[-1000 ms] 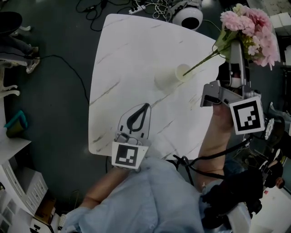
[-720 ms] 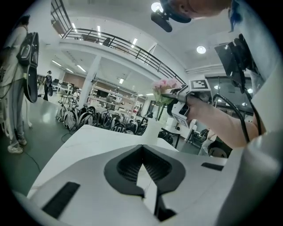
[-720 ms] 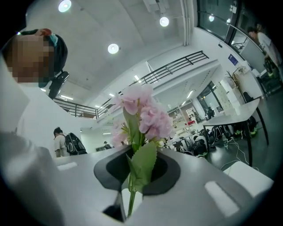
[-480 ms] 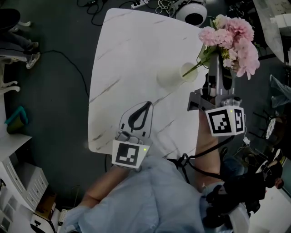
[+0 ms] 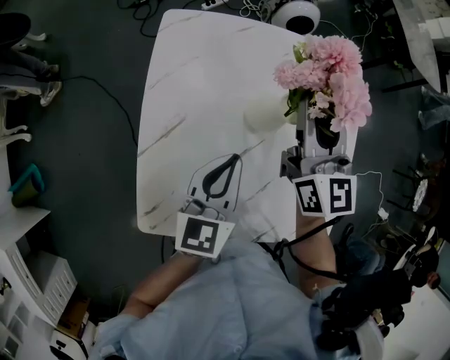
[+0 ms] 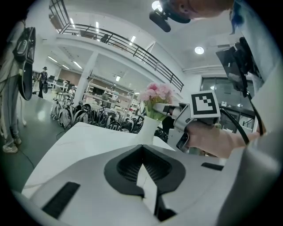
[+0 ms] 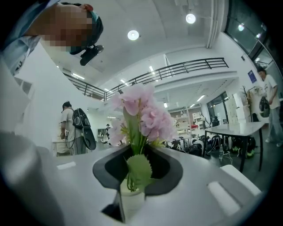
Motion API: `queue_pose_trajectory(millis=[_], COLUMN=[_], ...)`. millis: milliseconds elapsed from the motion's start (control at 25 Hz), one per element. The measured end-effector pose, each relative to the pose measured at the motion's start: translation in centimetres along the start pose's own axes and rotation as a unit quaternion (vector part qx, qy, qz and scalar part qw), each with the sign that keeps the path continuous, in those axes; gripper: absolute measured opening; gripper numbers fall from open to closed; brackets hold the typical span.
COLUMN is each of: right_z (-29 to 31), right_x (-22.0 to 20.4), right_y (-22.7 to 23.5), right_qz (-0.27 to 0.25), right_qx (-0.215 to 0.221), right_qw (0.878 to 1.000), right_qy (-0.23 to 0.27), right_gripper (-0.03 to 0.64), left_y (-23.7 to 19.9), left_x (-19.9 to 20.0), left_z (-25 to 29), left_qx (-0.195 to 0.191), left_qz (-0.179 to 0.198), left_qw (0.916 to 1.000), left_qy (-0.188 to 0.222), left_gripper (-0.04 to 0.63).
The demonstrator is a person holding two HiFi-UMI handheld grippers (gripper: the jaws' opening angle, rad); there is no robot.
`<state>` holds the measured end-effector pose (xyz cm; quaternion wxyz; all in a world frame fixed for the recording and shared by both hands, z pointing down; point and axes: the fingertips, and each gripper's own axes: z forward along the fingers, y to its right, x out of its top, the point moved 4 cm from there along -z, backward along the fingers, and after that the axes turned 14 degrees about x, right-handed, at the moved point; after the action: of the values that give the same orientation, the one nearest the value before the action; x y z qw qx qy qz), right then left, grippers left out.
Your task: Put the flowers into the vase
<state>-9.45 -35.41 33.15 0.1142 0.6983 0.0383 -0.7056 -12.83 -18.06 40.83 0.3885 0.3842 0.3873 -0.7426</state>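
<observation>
A bunch of pink flowers (image 5: 323, 77) stands upright with its green stems in the white vase (image 5: 264, 116) near the marble table's (image 5: 197, 77) right edge. My right gripper (image 5: 308, 118) is level beside the vase. Its jaws are opening and the stems (image 7: 131, 170) run between them just above the vase (image 7: 131, 201); dark pad shows on both sides of the stems. My left gripper (image 5: 230, 162) rests shut and empty on the table's near part. From it I see the vase (image 6: 148, 128), the flowers (image 6: 155, 95) and the right gripper (image 6: 155, 108).
Cables and a round white device (image 5: 295, 15) lie on the dark floor past the table's far edge. White furniture (image 5: 28, 281) stands at the lower left. The right gripper view shows a person with a backpack (image 7: 73, 128) and another table (image 7: 239, 130).
My right gripper has come down and to the left with the flowers. The stems, slanted at the vase's mouth before, now stand upright in it. The left gripper has stayed put.
</observation>
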Motion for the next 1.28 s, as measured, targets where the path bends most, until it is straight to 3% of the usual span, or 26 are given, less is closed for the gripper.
queue_pose_trajectory(millis=[240,600,1200,1280], right_z=[-0.3,-1.7,-10.9,-12.3], right_x=[-1.2,-2.9,-3.4,-3.4], right_y=[-0.7,-2.2,-5.6,-6.6], right_qz=[-0.030,-0.023,0.060,0.073], right_qx=[0.005,0.010,-0.017,-0.020], right_qw=[0.999,0.995,0.994,0.994], right_qy=[-0.038,-0.092,-0.085,-0.081], right_gripper=[0.120,0.214,0.218,0.191], left_y=[0.9,1.2,4.4,4.9], left_x=[0.3,0.0,1.3,2.0], left_z=[0.1,-0.9,-4.5,-5.2], left_qx=[-0.007,-0.013,-0.016,-0.014], left_qz=[0.002,0.015,0.060,0.070], left_qw=[1.0000,0.9998,0.9970,0.9956], left_qy=[-0.001,0.009,0.047,0.060], left_gripper=[0.005,0.005,0.005,0.005])
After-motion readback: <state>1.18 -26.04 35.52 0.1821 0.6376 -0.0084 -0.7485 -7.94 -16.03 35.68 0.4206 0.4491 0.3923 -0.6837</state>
